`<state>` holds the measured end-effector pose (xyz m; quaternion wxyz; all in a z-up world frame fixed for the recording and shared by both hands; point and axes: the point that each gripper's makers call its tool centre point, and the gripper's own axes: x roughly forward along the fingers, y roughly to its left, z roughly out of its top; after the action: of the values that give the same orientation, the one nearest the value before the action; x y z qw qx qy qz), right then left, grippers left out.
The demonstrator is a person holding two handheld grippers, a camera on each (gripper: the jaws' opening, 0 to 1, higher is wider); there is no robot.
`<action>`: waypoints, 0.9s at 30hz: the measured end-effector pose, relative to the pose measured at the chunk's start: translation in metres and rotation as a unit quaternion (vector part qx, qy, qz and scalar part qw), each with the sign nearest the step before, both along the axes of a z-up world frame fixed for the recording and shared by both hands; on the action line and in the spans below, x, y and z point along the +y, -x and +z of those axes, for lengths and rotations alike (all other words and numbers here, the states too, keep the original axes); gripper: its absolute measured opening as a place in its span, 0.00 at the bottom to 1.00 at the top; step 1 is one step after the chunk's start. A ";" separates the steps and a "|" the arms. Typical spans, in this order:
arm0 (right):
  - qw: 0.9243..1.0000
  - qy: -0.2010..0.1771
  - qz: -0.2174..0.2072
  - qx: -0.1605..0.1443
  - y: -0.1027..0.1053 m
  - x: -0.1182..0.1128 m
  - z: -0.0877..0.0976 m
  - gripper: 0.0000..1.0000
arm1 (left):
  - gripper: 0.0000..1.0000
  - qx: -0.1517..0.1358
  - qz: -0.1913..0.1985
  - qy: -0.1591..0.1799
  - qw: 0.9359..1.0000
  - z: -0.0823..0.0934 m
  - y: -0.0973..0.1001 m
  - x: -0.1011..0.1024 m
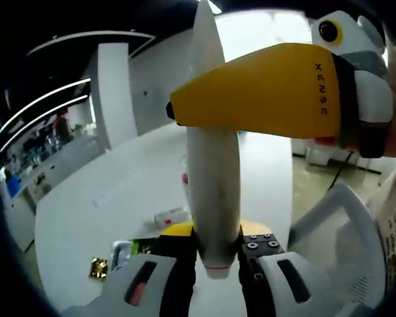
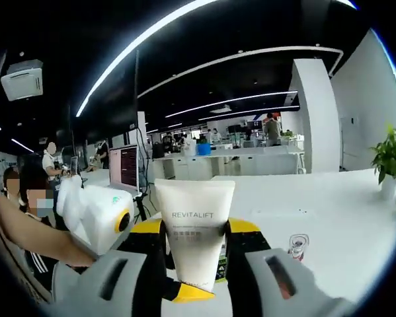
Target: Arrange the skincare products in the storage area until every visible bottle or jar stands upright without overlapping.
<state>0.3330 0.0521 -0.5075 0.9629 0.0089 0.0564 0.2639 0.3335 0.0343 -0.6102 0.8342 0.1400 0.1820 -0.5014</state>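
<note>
White REVITALIFT tube (image 2: 196,228) is sitting between the jaws of the right hand-held gripper (image 2: 196,281), pinched and lifted above the desk (image 2: 343,224). The left hand-held gripper (image 1: 214,271) is also closing on this tube (image 1: 212,198). Pulling unevenly could twist it loose. A small jar (image 2: 298,246) is standing near on the desk.

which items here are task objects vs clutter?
Job:
- white squeeze tube printed REVITALIFT, clamped between both tools' jaws
- left tool
- right tool

Lying about:
- small gold foil packet on the white table
- laptop
- potted green plant
</note>
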 end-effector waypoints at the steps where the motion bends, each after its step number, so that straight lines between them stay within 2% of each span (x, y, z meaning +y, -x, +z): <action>1: 1.000 0.009 -0.003 -0.004 -0.002 -0.001 -0.002 0.33 | 0.20 -0.003 -0.001 -0.005 1.000 -0.001 -0.002 -0.001; 6: 0.999 0.041 -0.029 0.005 -0.007 -0.008 -0.018 0.33 | 0.20 0.000 -0.019 -0.021 1.000 -0.012 -0.011 -0.009; 9: 0.997 0.022 -0.066 0.020 -0.012 -0.022 -0.032 0.33 | 0.20 0.003 -0.035 -0.030 0.999 -0.022 -0.013 -0.015; 11: 0.996 0.022 -0.075 0.030 -0.015 -0.028 -0.042 0.33 | 0.19 0.008 -0.046 -0.036 0.998 -0.032 -0.014 -0.020; 15: 0.994 0.040 -0.086 0.053 -0.016 -0.034 -0.063 0.34 | 0.19 0.026 -0.070 -0.037 0.997 -0.057 -0.012 -0.030; 18: 0.992 0.048 -0.091 0.067 -0.017 -0.038 -0.075 0.34 | 0.18 0.025 -0.080 -0.044 0.996 -0.070 -0.013 -0.035; 27: 0.988 0.059 -0.109 0.095 -0.020 -0.047 -0.102 0.34 | 0.18 0.040 -0.114 -0.050 0.991 -0.094 -0.013 -0.045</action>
<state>0.3535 0.0049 -0.6090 0.9748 -0.0172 0.1623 0.1518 0.3470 -0.0110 -0.7046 0.7556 0.1814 0.2232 -0.5885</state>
